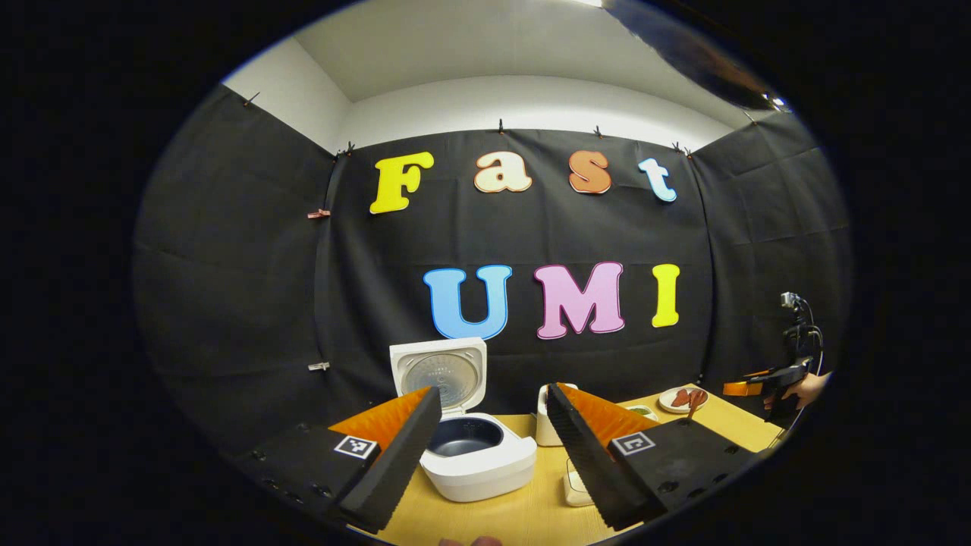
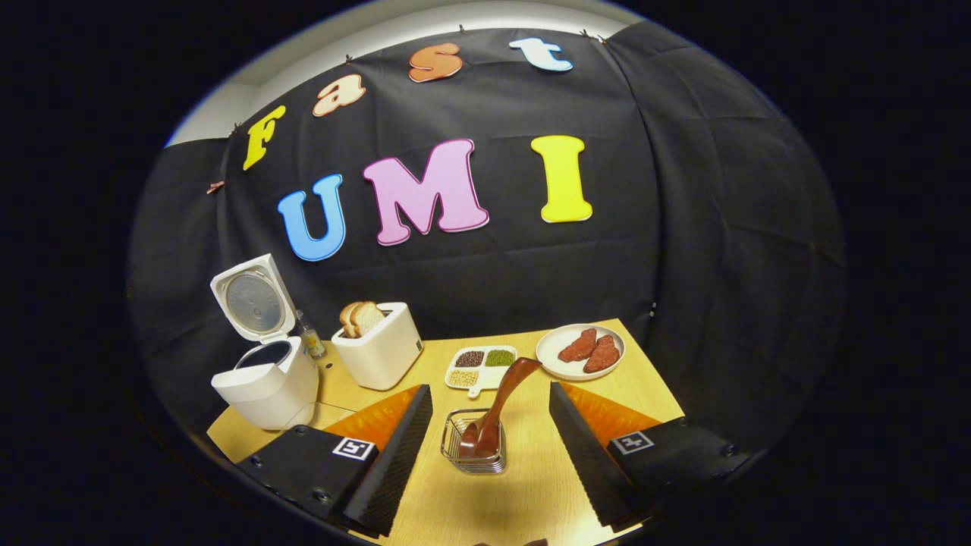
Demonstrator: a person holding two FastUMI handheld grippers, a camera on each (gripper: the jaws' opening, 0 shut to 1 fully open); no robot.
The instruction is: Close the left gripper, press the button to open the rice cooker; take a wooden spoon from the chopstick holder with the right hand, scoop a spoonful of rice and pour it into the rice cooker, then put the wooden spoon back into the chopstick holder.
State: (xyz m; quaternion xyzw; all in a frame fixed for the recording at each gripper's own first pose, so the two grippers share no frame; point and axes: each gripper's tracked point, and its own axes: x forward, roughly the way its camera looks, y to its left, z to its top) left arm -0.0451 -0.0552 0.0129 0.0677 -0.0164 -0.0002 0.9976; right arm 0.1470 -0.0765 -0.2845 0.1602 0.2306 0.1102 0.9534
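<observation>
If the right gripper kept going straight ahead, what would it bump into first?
Probably the wooden spoon standing in the wire holder. They sit right between the right gripper's open jaws, just ahead on the table. Depth is hard to judge, so it might pass above the holder.

Left gripper jaws wide apart, empty, level. Right gripper jaws wide apart, empty, angled downward. In left gripper view, a hand holds the right gripper far right.

rice cooker left | toaster beside | wooden spoon in chopstick holder front
</observation>
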